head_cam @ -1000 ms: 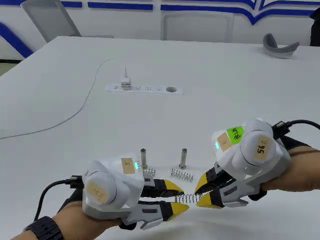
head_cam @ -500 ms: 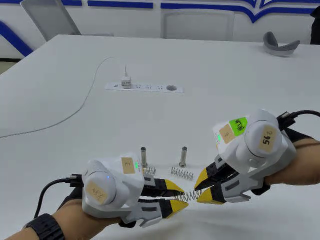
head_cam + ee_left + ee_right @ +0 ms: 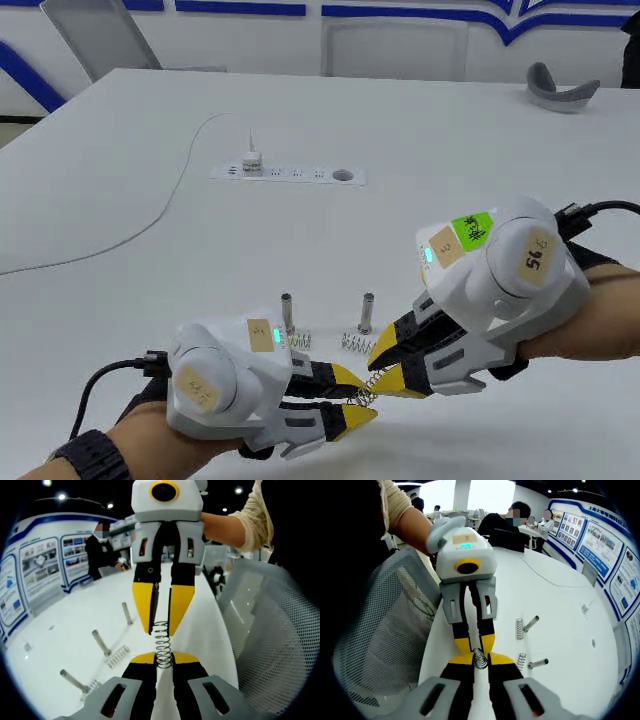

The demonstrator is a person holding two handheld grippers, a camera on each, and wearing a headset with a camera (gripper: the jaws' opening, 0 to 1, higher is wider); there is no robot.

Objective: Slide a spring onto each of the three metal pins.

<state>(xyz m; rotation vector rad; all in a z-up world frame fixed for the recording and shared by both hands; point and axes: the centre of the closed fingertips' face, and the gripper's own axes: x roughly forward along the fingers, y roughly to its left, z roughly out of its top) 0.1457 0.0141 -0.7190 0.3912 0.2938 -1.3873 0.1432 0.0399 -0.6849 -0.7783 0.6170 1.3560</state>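
The matte white worktop (image 3: 200, 250) lies as it did. The right claw (image 3: 374, 374) has swung in and up toward the left claw (image 3: 357, 394). The spring (image 3: 366, 384) between them was level and stretched a second ago; now it runs short and tilted. Both claws are clenched on it, one at each end, just above the near part of the worktop. This looks like a regrip before threading, with nothing seated yet. Three slim, smooth steel pins (image 3: 100, 643) stand bare beyond the claws. Two loose springs (image 3: 117, 655) of fine coiled wire lie beside them.
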